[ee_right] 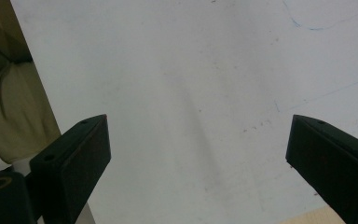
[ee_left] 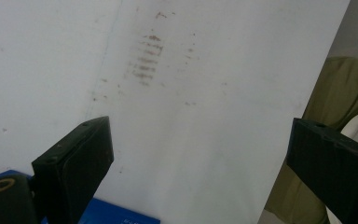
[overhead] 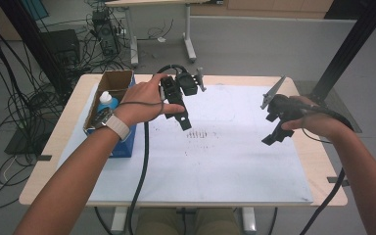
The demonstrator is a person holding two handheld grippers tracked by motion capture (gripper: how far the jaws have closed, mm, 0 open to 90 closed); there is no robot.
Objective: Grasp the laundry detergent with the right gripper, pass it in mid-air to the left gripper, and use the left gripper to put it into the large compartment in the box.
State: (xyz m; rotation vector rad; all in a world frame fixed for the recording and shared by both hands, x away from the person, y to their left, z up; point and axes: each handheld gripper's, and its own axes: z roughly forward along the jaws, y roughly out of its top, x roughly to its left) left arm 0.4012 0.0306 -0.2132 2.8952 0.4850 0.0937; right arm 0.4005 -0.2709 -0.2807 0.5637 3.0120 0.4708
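Observation:
My left gripper (overhead: 182, 117) hangs above the back left of the white sheet (overhead: 225, 161), held by a hand with a watch on its wrist. In the left gripper view its black jaws stand wide apart (ee_left: 198, 135) with nothing between them, over a patch of dark smudges (ee_left: 147, 58). My right gripper (overhead: 271, 128) hovers over the sheet's right side. Its jaws are also spread wide (ee_right: 198, 130), and only bare sheet lies beneath them.
An open cardboard box (overhead: 115, 81) with a blue side (ee_left: 121, 215) stands at the table's left edge and holds a white bottle with a blue cap (overhead: 106, 101). Cables trail from both grippers. Cables and a desk crowd the floor beyond the table.

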